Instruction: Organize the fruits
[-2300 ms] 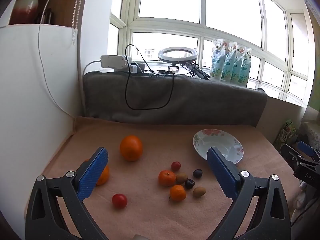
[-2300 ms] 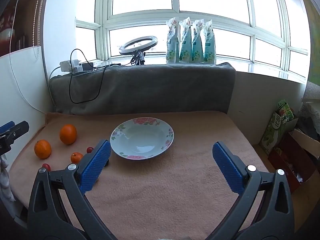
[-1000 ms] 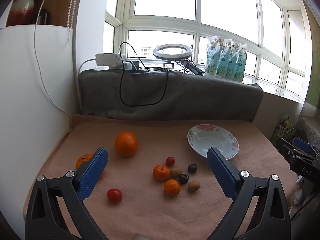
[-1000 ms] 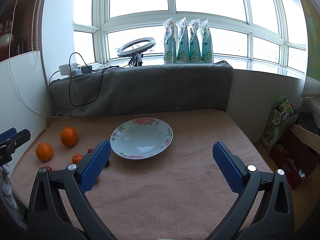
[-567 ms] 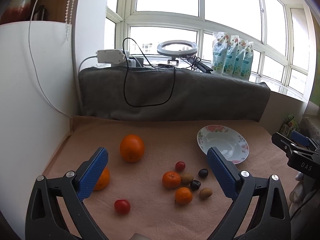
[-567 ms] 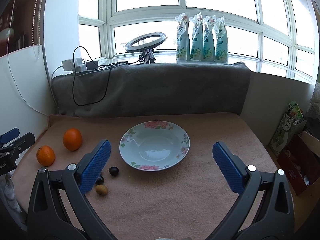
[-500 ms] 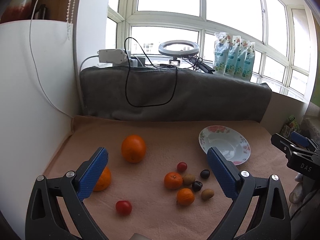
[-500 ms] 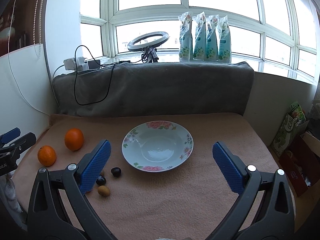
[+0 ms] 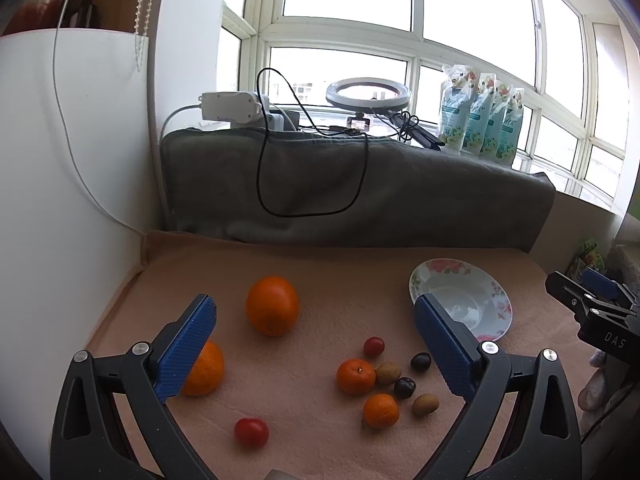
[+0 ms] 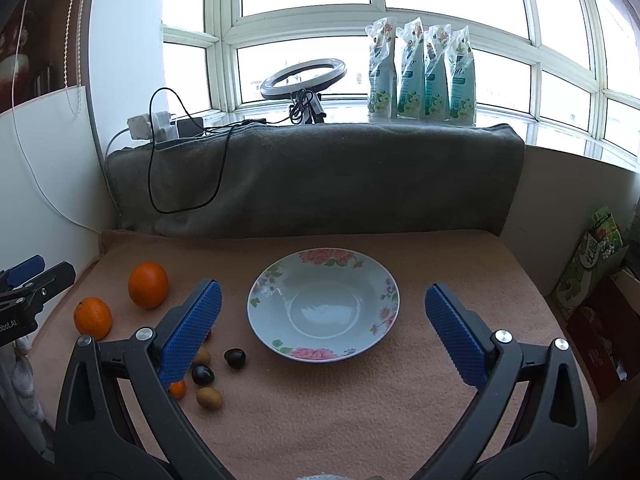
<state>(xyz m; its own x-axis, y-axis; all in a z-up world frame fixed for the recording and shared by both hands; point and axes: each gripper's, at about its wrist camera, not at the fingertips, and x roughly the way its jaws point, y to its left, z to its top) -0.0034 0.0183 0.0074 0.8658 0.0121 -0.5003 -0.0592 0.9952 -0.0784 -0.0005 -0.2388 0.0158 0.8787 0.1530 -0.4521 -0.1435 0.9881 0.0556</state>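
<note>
An empty floral plate [image 10: 323, 312] sits on the peach cloth; it also shows in the left wrist view [image 9: 466, 300]. Two large oranges [image 9: 272, 305] [image 9: 202, 370] lie at the left. Two small tangerines [image 9: 355, 376] [image 9: 381, 411], two cherry tomatoes [image 9: 251, 432] [image 9: 373, 346], two dark plums [image 9: 421, 361] [image 9: 404, 387] and two brown kiwis [image 9: 387, 373] [image 9: 425, 404] lie in a cluster. My left gripper [image 9: 316, 344] is open and empty above the fruit. My right gripper [image 10: 320, 334] is open and empty, in front of the plate.
A grey blanket [image 10: 316, 176] covers the back ledge, with a ring light [image 10: 303, 78], cables and several refill pouches [image 10: 420, 68] behind. A white panel [image 9: 60, 200] bounds the left side. Boxes [image 10: 592, 280] stand off the right edge.
Both views have shifted: the left gripper has drifted slightly closer to the fruit, and the right gripper has moved left so the plate sits centred between its fingers. Nothing has been grasped.
</note>
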